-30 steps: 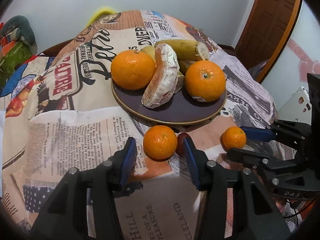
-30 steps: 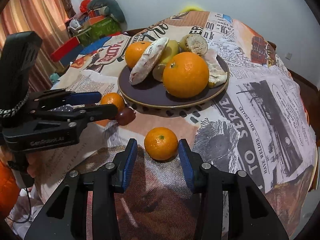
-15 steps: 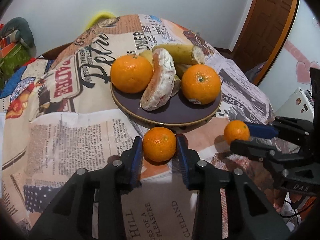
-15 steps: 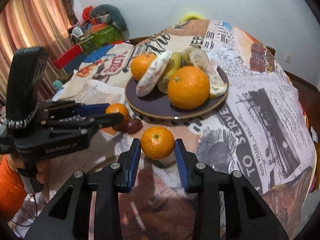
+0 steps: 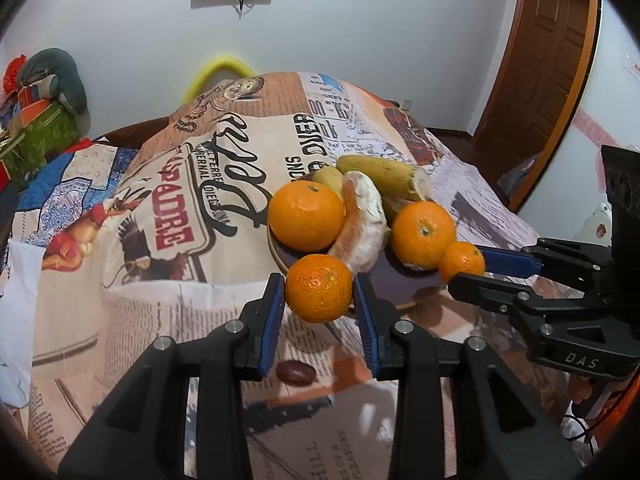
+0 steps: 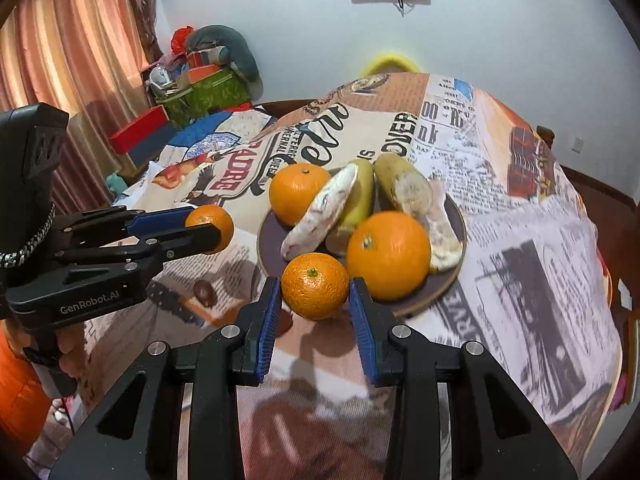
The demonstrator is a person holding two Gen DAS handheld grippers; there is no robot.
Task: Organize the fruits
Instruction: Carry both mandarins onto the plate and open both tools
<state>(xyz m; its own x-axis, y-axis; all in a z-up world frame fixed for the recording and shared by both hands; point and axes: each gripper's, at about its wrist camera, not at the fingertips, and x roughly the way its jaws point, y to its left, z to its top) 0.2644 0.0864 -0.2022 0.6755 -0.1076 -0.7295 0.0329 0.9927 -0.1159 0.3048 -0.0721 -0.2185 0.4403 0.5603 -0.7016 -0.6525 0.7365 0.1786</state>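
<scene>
1. Left gripper (image 5: 320,300): narrow opening, blue pads pressed on both sides of a mandarin (image 5: 319,288) at centre frame. Fruit is clear of the tabletop (image 5: 140,312), in front of the near rim of the plate (image 5: 404,288).
2. Right gripper (image 6: 314,300): likewise nearly closed, clamped on a second mandarin (image 6: 315,286), centre of its own view, in front of the plate's near edge.
3. Cross-check: left wrist view shows the right gripper's mandarin at right of frame; right wrist view shows the left gripper's at left of frame, both pinched between pads.
4. Plate contents: two larger oranges (image 6: 388,256), peeled bananas (image 5: 384,178), pale peel pieces (image 5: 362,228).
5. Small dark brown fruit (image 5: 295,372), kind unclear, lies on the newspaper-print cloth below the left gripper's mandarin.
</scene>
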